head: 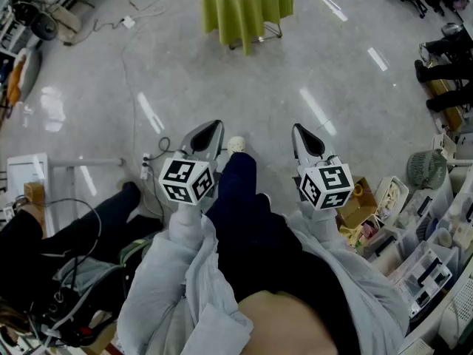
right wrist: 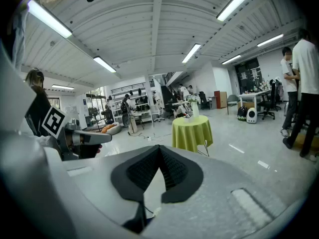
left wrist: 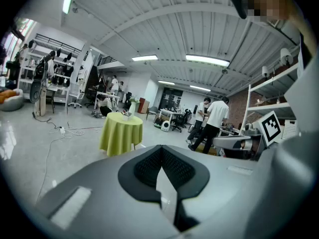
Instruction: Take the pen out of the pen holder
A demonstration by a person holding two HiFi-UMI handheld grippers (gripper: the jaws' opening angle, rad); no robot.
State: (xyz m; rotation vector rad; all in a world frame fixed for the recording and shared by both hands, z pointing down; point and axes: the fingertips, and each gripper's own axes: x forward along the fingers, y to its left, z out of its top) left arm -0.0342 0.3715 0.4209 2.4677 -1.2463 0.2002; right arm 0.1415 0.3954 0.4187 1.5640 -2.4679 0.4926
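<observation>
Grey workshop floor (head: pixel 222 87), left gripper (head: pixel 212 128) jaws together, right gripper (head: pixel 299 132) jaws together

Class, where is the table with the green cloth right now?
In the head view the table stands top centre on the floor, ahead of the left gripper and right gripper.
</observation>
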